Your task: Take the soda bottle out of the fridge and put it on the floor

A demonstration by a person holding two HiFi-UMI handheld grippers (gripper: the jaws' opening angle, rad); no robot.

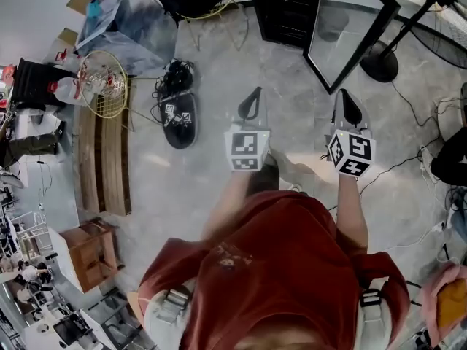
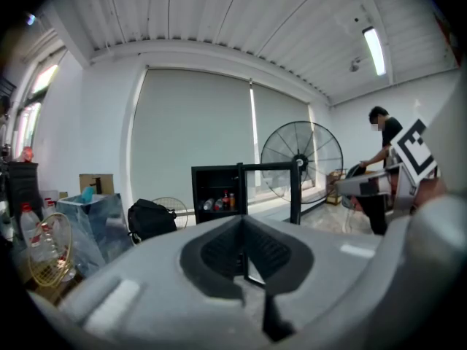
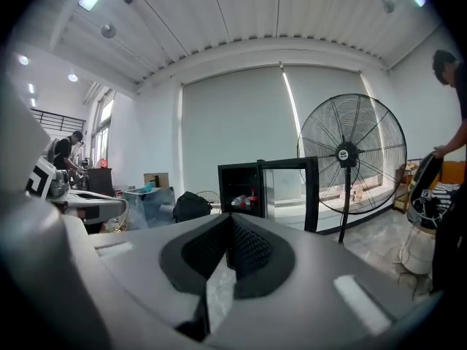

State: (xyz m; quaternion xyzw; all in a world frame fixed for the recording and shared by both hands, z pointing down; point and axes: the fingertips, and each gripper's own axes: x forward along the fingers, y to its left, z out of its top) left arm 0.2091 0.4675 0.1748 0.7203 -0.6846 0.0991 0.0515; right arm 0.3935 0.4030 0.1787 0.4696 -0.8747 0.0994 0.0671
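A small black fridge (image 2: 216,195) stands across the room with its glass door (image 2: 268,189) swung open. Several bottles lie and stand on its shelf, among them a red-labelled soda bottle (image 2: 225,200), which the right gripper view also shows (image 3: 252,197) inside the fridge (image 3: 241,189). From the head view the fridge (image 1: 288,6) is at the top and its inside is too dark to read. My left gripper (image 1: 252,102) (image 2: 243,222) and right gripper (image 1: 348,105) (image 3: 232,222) are held side by side over the floor, well short of the fridge. Both are shut with nothing in them.
A tall pedestal fan (image 3: 353,156) stands right of the fridge, its base (image 1: 379,63) near the open door (image 1: 352,29). A black bag (image 2: 151,218), a wire fan guard (image 1: 103,83), a wooden pallet (image 1: 103,162) and a skateboard (image 1: 179,118) lie left. A person (image 2: 384,159) bends at the right.
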